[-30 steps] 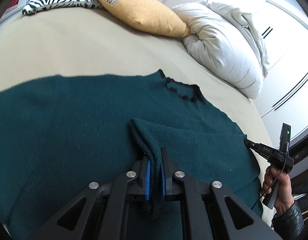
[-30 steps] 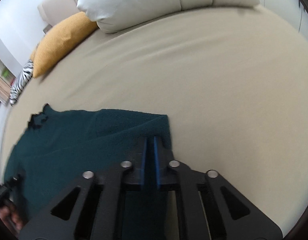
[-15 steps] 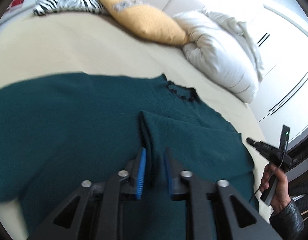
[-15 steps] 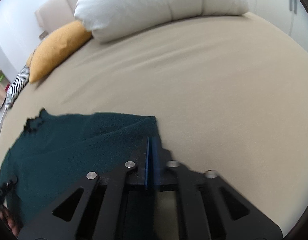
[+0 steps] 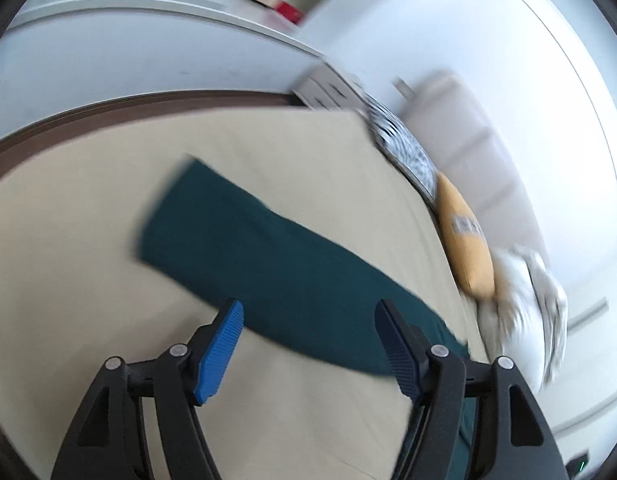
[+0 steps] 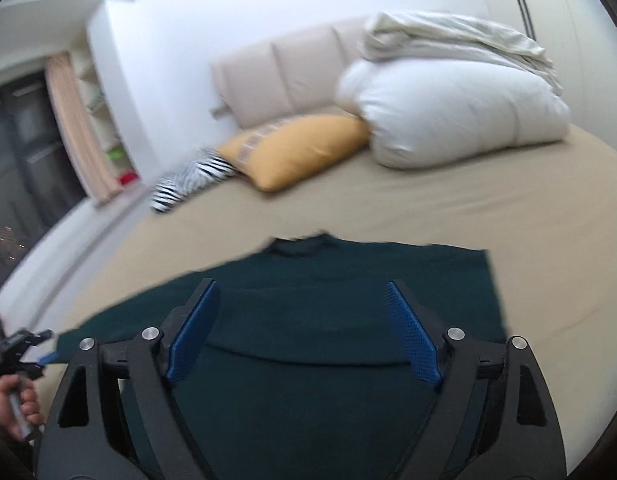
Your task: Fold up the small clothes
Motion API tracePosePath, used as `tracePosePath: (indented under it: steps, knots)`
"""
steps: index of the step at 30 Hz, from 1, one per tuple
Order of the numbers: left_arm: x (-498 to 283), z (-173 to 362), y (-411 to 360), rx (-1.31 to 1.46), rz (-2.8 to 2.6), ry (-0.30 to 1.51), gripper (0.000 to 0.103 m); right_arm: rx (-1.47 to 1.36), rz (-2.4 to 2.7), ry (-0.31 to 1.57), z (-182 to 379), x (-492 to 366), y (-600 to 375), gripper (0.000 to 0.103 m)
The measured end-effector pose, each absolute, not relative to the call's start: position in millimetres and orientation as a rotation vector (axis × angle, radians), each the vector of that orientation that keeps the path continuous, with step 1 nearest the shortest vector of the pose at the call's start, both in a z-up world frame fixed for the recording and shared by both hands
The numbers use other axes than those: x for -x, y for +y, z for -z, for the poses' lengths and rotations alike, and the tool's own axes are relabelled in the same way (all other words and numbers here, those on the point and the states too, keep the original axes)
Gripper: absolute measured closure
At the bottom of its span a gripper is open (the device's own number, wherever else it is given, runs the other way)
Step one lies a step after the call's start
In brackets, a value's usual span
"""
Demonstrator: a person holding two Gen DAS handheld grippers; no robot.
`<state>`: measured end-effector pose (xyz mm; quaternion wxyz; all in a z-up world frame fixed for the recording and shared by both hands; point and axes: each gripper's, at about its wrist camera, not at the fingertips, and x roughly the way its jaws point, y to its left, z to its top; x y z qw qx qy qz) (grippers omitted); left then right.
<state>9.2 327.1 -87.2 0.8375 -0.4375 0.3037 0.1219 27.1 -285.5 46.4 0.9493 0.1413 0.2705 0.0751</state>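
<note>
Sweater point(image 6: 332, 320): dark green, flat on the bed point(image 6: 508, 208), right side folded in.
Left gripper point(image 5: 308, 344): fingers spread, empty — above the unfolded sleeve point(image 5: 236, 232).
Right gripper point(image 6: 304, 332): fingers released, above the folded body.

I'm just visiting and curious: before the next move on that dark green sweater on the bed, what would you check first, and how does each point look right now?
1. Left gripper open and holding nothing: ok.
2. Right gripper open and holding nothing: ok.
3. Sweater lying flat on the bed, one side already folded in with a straight edge: ok.
4. The other sleeve still stretched out on the sheet, unfolded: not ok.
5. Yellow cushion and white duvet apart from the sweater: ok.
6. Exact cuff edge to grasp: cannot tell, the left view is blurred.
</note>
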Motion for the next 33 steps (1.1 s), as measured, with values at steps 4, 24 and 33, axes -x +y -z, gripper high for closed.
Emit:
tracePosePath:
  steps: [4, 24, 33]
  knots:
    - [15, 104, 368, 1.053, -0.363, 0.601, 0.026, -0.409, -0.268, 0.614, -43, -20, -254, 0.019]
    - [-75, 43, 303, 0.909, -0.061, 0.617, 0.095, -0.544, -0.267, 0.674, -14, 15, -267, 0.021]
    - [-151, 27, 56, 0.592, 0.361, 0.756, 0.095, -0.630, -0.186, 0.699, 17, 29, -320, 0.021]
